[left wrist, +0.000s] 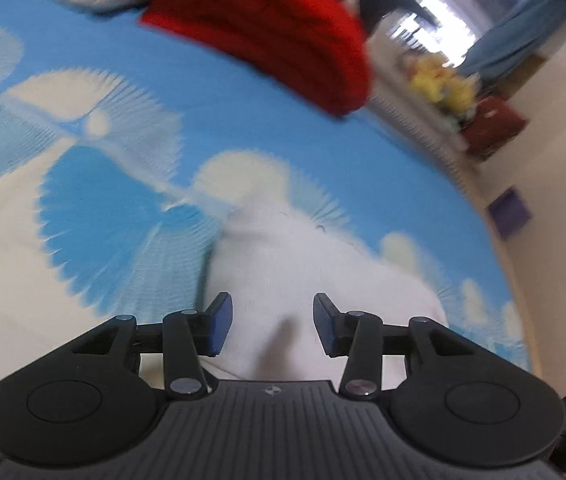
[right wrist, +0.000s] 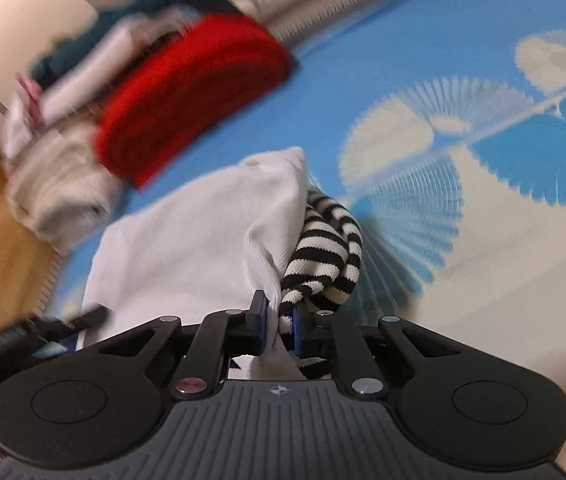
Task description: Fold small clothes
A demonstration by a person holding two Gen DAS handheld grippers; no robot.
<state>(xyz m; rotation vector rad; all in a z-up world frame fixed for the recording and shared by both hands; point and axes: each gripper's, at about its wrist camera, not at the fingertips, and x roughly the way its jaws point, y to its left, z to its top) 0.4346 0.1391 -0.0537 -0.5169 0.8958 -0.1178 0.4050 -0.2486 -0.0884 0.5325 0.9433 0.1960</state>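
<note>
A white garment with a black-and-white striped part lies bunched on the blue and white patterned bedsheet. My right gripper is shut on the edge where white and striped cloth meet. In the left wrist view the white garment lies right under and ahead of my left gripper, which is open with cloth between the jaws but not pinched. Both views are blurred by motion.
A folded red knit lies at the far side of the bed; it also shows in the right wrist view. A pile of cream, teal and other clothes sits beside it. The bed edge drops to the floor at the right.
</note>
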